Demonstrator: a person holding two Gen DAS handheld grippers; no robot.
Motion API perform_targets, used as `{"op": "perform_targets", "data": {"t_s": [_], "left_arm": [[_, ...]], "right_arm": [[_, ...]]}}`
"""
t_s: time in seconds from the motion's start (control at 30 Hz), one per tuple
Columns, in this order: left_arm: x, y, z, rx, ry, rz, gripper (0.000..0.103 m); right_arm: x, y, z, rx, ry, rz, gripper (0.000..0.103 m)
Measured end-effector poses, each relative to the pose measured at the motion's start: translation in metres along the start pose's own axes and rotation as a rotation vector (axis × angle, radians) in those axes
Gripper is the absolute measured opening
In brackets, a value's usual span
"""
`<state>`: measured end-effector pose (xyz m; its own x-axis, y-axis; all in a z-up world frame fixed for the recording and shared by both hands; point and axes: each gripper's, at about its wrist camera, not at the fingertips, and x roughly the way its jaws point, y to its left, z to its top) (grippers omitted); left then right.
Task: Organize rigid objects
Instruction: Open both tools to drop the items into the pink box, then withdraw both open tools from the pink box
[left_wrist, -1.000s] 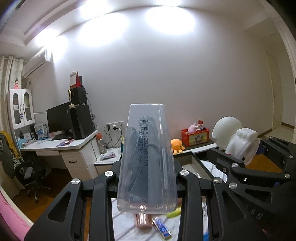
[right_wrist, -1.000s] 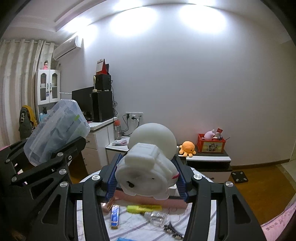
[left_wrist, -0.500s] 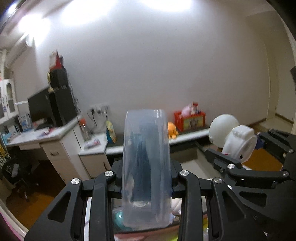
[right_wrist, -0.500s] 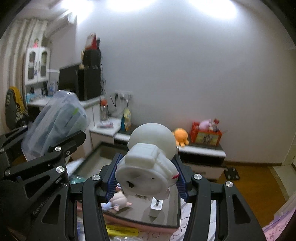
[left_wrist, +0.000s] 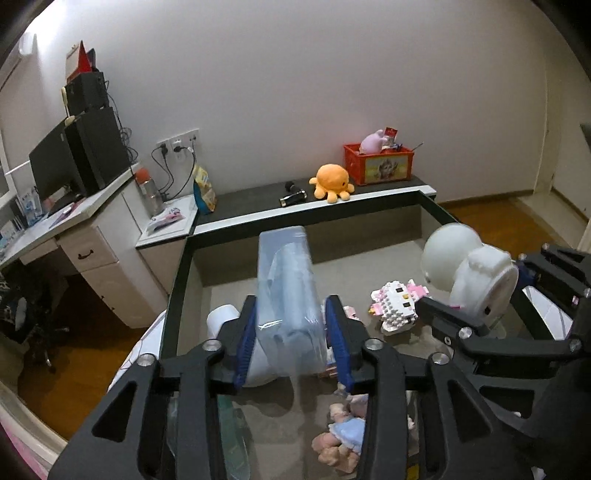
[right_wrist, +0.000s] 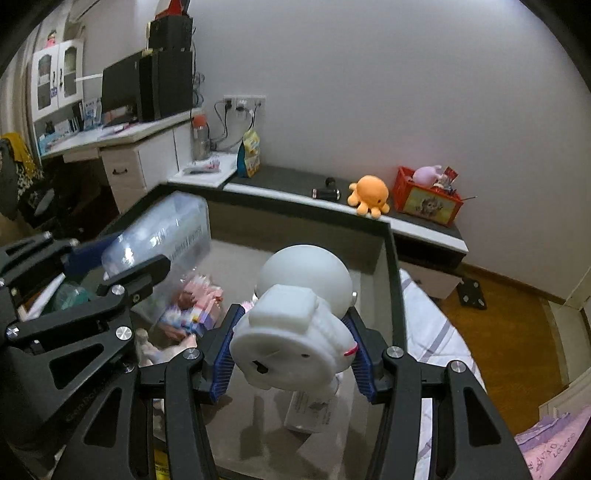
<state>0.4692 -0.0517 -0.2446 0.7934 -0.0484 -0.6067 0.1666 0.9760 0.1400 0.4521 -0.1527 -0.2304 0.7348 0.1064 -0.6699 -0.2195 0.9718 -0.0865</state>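
Hovering over the grey bin, the left gripper is opening around a clear case (still between its pads), while at three o'clock the right gripper pinches a white figure.

Lower end of the clear plastic case hidden behind the left gripper; doll partly covered by a finger; label print on the bottle beneath the white astronaut figure too small to read

Grey bin open on top. Floor crowded left: block toy, doll, pink box. Bare patch at front; bottle stands beside it.
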Motion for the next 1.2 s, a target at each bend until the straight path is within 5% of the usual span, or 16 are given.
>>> {"op": "perform_targets", "data": {"t_s": [0.13,0.27,0.47,0.73,0.9,1.2], "left_arm": [[-0.012,0.011,0.001,-0.025,-0.016,0.031,0.069],[-0.035,0.024,-0.003,-0.065,-0.051,0.054,0.089],[-0.099,0.033,-0.014,-0.085,-0.149,0.076,0.098],[-0.230,0.036,-0.046,-0.136,-0.392,0.123,0.103],[-0.288,0.024,-0.071,-0.119,-0.518,0.179,0.103],[-0.333,0.007,-0.102,-0.125,-0.569,0.109,0.103]], "right_arm": [[-0.003,-0.005,-0.002,0.026,-0.005,0.014,0.057],[-0.018,-0.011,-0.002,0.052,-0.043,0.002,0.080],[-0.063,-0.004,-0.009,0.060,-0.110,0.015,0.080],[-0.181,0.020,-0.038,0.077,-0.343,0.004,0.085],[-0.246,0.033,-0.067,0.093,-0.474,-0.025,0.102],[-0.304,0.042,-0.113,0.110,-0.568,-0.103,0.103]]}}
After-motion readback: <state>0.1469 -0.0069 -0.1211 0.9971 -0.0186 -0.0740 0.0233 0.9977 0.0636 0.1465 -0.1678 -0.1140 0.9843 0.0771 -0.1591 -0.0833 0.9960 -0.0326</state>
